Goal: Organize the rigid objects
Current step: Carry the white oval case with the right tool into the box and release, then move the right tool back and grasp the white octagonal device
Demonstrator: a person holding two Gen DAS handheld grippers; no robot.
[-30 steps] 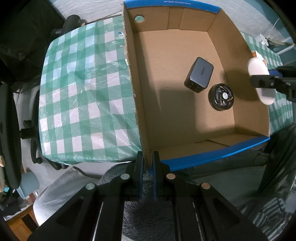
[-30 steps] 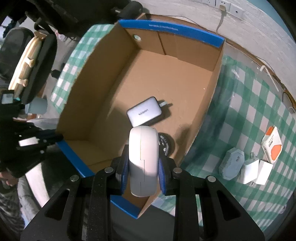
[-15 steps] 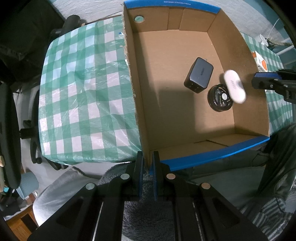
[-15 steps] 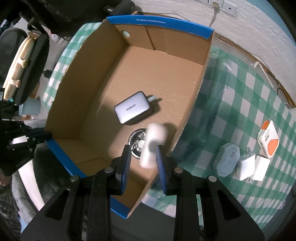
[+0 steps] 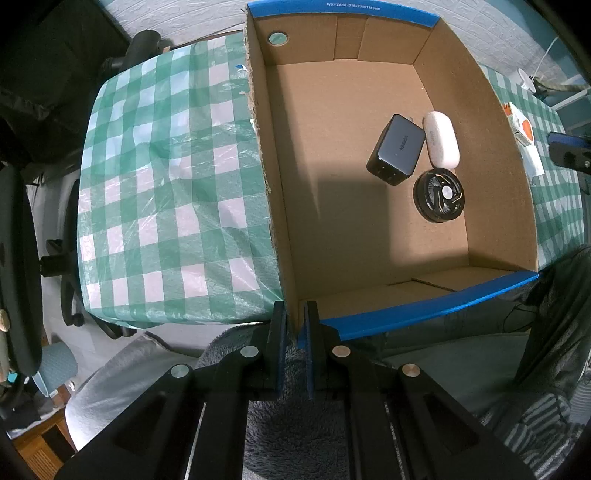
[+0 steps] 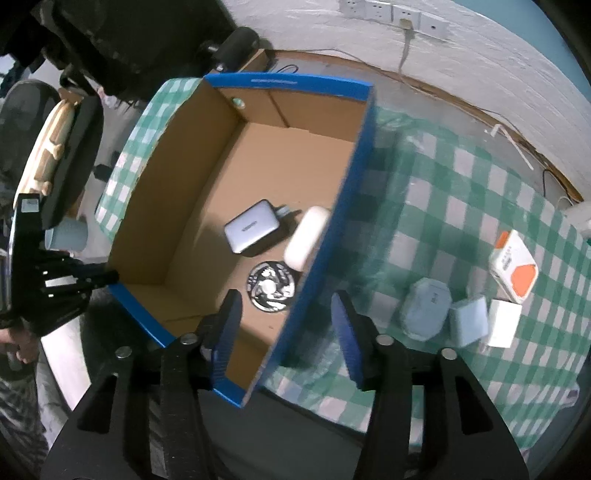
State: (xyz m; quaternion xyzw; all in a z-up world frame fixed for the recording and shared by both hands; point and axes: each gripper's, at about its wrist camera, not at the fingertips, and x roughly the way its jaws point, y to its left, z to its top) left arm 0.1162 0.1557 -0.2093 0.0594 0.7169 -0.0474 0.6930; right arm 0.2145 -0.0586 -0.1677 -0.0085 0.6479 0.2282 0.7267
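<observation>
A cardboard box [image 5: 495, 155] with blue edges stands on the checked tablecloth. Inside lie a dark grey charger [image 5: 397, 149], a white oval case [image 5: 441, 139] and a black round fan [image 5: 439, 194]. The box wall [image 6: 328, 236], charger [image 6: 252, 229], white case [image 6: 304, 238] and fan [image 6: 270, 287] also show in the right wrist view. My left gripper [image 5: 294, 319] is shut on the box's near left corner. My right gripper [image 6: 286, 326] is open and empty above the box's right wall.
On the cloth right of the box lie an orange-and-white device [image 6: 514, 266], a pale hexagonal device [image 6: 426, 308] and two white adapters [image 6: 469, 321]. A wall with sockets [image 6: 391, 13] is behind. An office chair [image 5: 14, 258] stands left of the table.
My right gripper opened and let go of the white case. The case dropped into the box and came to rest by the charger. The gripper swung right.
</observation>
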